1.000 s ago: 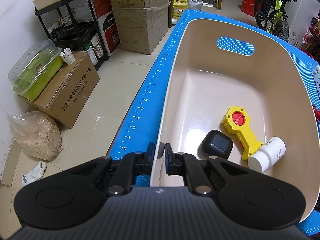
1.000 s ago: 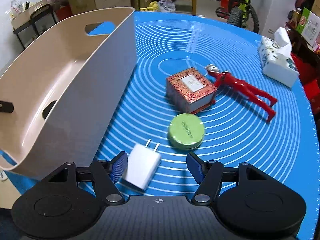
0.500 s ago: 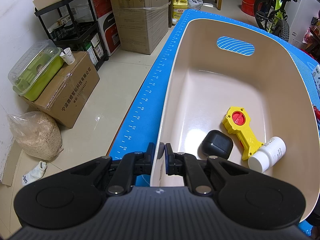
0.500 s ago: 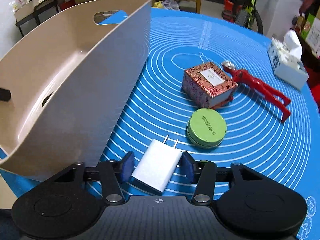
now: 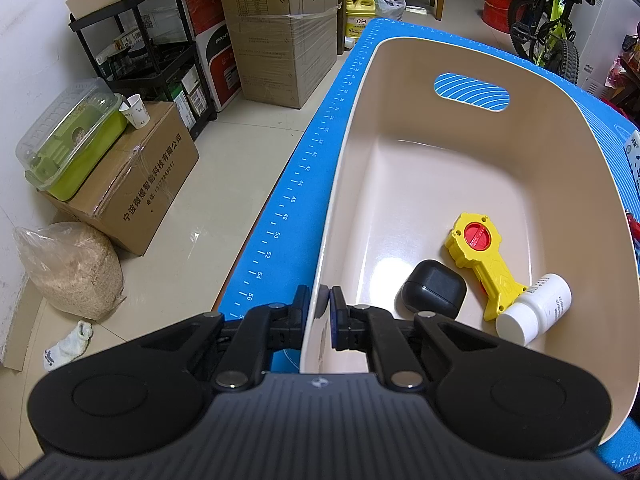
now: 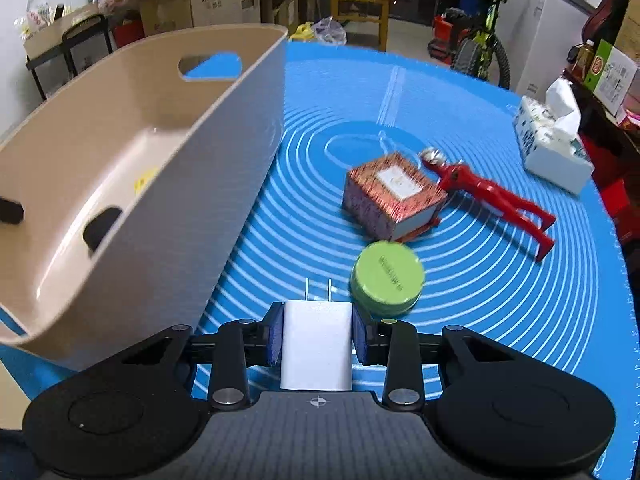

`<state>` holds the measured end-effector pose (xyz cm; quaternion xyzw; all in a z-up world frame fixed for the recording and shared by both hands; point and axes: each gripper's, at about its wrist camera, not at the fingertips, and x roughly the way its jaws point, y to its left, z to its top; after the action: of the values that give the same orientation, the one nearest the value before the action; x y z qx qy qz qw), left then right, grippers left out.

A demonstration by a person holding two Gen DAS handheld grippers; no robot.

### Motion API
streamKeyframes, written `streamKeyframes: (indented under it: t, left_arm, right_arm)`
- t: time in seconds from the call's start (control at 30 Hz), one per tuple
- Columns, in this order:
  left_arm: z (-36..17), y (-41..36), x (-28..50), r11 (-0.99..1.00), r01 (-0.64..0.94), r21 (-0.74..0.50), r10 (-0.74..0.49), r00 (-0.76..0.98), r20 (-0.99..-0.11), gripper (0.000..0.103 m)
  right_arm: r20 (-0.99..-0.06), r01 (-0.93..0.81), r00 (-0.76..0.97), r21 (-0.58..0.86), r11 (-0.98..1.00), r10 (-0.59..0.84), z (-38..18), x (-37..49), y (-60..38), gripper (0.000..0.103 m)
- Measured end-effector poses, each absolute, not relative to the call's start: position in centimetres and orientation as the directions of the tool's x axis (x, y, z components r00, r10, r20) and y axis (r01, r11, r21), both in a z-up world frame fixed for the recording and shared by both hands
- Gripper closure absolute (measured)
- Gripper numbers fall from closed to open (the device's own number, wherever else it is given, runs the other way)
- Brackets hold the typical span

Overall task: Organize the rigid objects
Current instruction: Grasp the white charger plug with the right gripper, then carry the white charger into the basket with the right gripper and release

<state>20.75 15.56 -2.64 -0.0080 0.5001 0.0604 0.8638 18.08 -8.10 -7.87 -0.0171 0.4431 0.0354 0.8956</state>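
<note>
Sorting partly done. In the beige bin [image 5: 460, 184]: black earbud case [image 5: 434, 289], yellow toy key [image 5: 482, 258], white pill bottle [image 5: 534, 309]. Left tongs [image 5: 319, 306] closed on the bin's near rim, steadying it. Right tongs [image 6: 316, 334] clamped on a white plug charger [image 6: 316, 346], prongs forward, beside the bin's outer wall and not yet inside. Left on the blue mat [image 6: 480, 300]: green round tin [image 6: 387, 278], patterned red box [image 6: 394, 196], red figure [image 6: 488, 196] (head touching the box). Tissue pack [image 6: 554, 140] far right. The bin's tall wall must be cleared.
</note>
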Motion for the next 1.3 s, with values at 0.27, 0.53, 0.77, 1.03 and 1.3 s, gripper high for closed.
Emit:
streamKeyframes:
  t: [0.27, 0.53, 0.77, 1.03, 1.3]
  left_arm:
    - [-2.7, 15.6, 20.8, 0.993, -0.113, 0.046, 0.096, 0.492, -0.865, 0.091]
    - [-2.7, 15.6, 20.7, 0.993, -0.112, 0.048, 0.097, 0.493, -0.865, 0.091]
    - [-2.7, 15.6, 20.6, 0.992, -0.112, 0.049, 0.098, 0.493, -0.865, 0.091]
    - [-2.8, 15.5, 20.6, 0.993, -0.111, 0.05, 0.099, 0.493, -0.864, 0.091]
    - [-2.8, 15.6, 20.6, 0.992, -0.111, 0.051, 0.1, 0.493, -0.864, 0.091]
  right_arm:
    - [-0.719, -0.057, 0.694, -0.004, 0.998, 0.037, -4.1, 18.3, -8.6, 0.061]
    - [-0.604, -0.087, 0.794, -0.002, 0.996, 0.068, 1.2, 19.4, -7.6, 0.061]
    - [-0.545, -0.195, 0.823, -0.013, 0.981, 0.157, 3.6, 21.0, -3.5, 0.061]
    - [-0.583, -0.32, 0.778, -0.045, 0.946, 0.235, 1.3, 21.8, 1.4, 0.061]
    - [-0.682, -0.384, 0.692, -0.07, 0.921, 0.236, -1.4, 21.9, 4.8, 0.061]
